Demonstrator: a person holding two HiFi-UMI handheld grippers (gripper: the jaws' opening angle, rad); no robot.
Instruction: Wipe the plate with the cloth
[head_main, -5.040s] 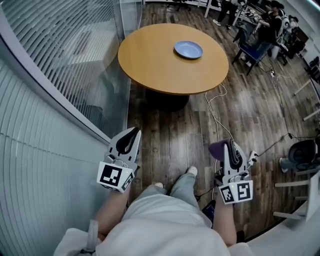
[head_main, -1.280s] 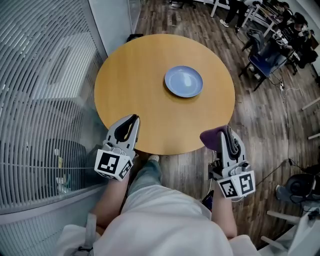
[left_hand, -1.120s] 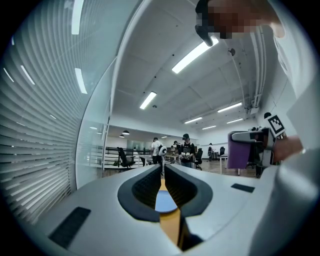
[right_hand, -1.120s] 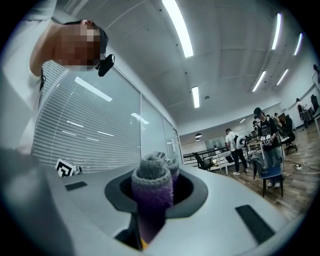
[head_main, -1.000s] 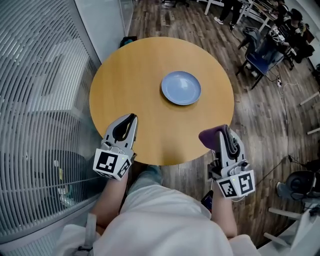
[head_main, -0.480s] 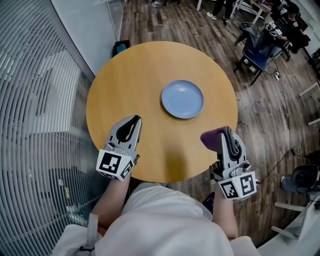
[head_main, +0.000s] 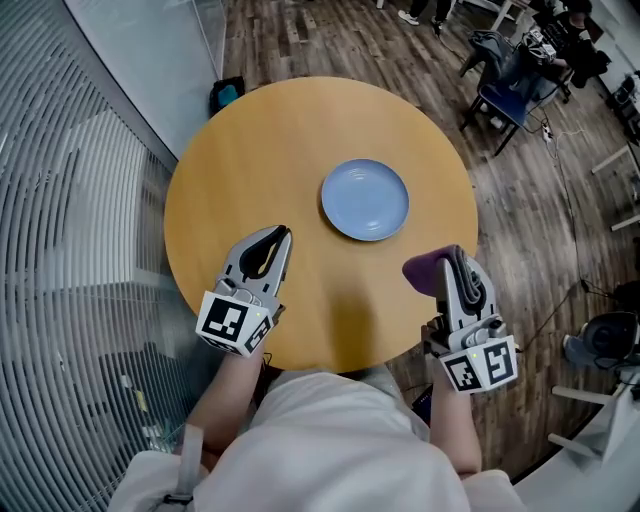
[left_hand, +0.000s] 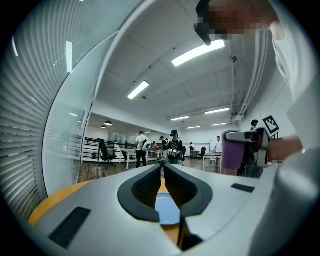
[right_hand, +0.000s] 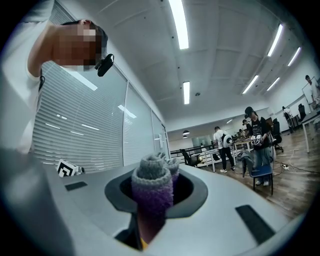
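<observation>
A pale blue plate (head_main: 365, 200) lies empty just right of the middle of the round wooden table (head_main: 250, 160). My left gripper (head_main: 283, 234) hovers over the table's near part, left of and nearer than the plate, its jaws shut with nothing in them. In the left gripper view its tips (left_hand: 162, 165) meet, and the plate (left_hand: 167, 212) shows through the slot below them. My right gripper (head_main: 455, 253) is over the table's near right edge, shut on a rolled purple cloth (head_main: 425, 270). The cloth (right_hand: 152, 192) fills the jaws in the right gripper view.
A glass wall with blinds (head_main: 60, 200) runs along the left, close to the table. A teal object (head_main: 228, 95) lies on the wood floor behind the table. Chairs and people (head_main: 510, 70) are at the far right. A dark wheeled base (head_main: 600, 350) stands on the floor at right.
The table has come closer and now lies under both grippers. Both grippers have gone forward from the near edge toward the plate. The cloth stays in the right jaws.
</observation>
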